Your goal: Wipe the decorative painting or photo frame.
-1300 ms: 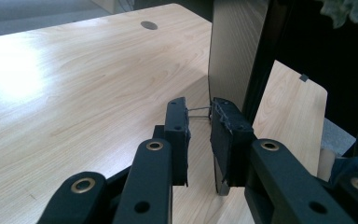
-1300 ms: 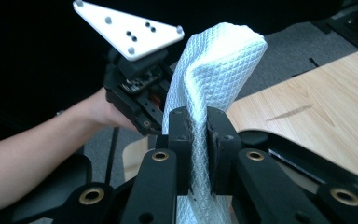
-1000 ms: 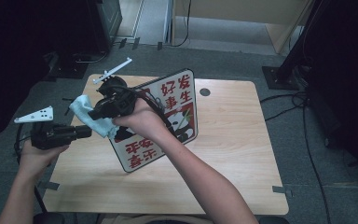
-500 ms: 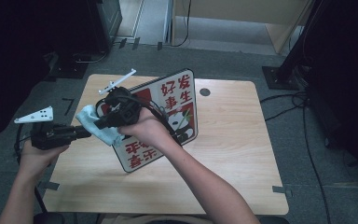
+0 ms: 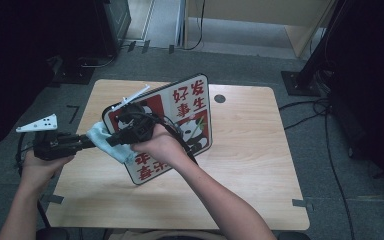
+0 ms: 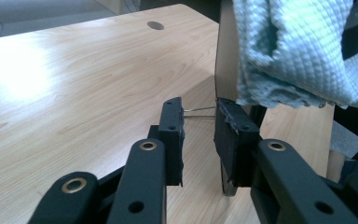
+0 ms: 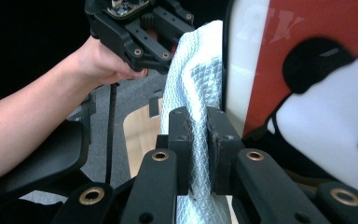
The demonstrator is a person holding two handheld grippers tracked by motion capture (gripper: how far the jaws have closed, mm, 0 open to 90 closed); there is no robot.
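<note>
While the right gripper (image 7: 196, 116) is pinching the pale blue cloth (image 7: 193, 79) against the panda sign's (image 5: 190, 107) left edge, its hand is hiding the sign's middle. The left gripper (image 6: 199, 122), jaws just parting narrowly around a thin wire, is standing beside that edge.

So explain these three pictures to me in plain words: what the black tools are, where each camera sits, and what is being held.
A person sits at a wooden table with a hand-held two-jaw gripper in each hand. The high view looks down from above. The other two cameras ride on the grippers and look along their black jaws.

The right gripper is shut on a pale blue cloth, held against the edge of a panda sign that stands tilted on the table. The left gripper has just been opening its jaws; a gap shows between them, next to the sign's edge, with the cloth hanging above.
</note>
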